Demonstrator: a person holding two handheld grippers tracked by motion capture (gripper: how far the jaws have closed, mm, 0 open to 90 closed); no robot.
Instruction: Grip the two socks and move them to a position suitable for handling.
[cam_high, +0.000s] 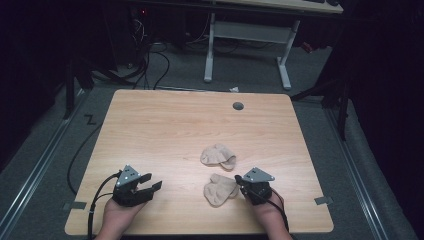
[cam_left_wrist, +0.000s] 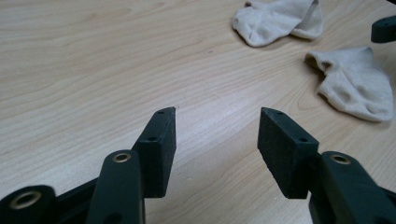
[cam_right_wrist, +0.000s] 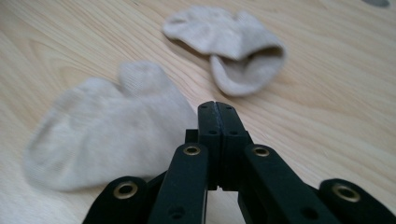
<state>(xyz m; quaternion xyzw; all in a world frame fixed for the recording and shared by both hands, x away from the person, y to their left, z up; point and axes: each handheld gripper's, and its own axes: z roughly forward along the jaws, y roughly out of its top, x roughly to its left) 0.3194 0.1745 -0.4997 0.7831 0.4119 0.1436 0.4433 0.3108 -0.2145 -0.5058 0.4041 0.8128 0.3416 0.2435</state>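
Down at the near edge of the table (cam_high: 150, 120), the left gripper (cam_high: 148, 186) sits with its jaws spread apart over bare wood, while the right gripper (cam_high: 239, 179) has its jaws pressed flat together with nothing between them, tip right by the near sock (cam_high: 220, 189). If it goes in like that, my guess is it'll just shove or bunch the fabric instead of catching it, so it needs to open first. Farther back the second sock (cam_high: 218, 155) lies just beyond, so a sloppy push could drag one into the other.
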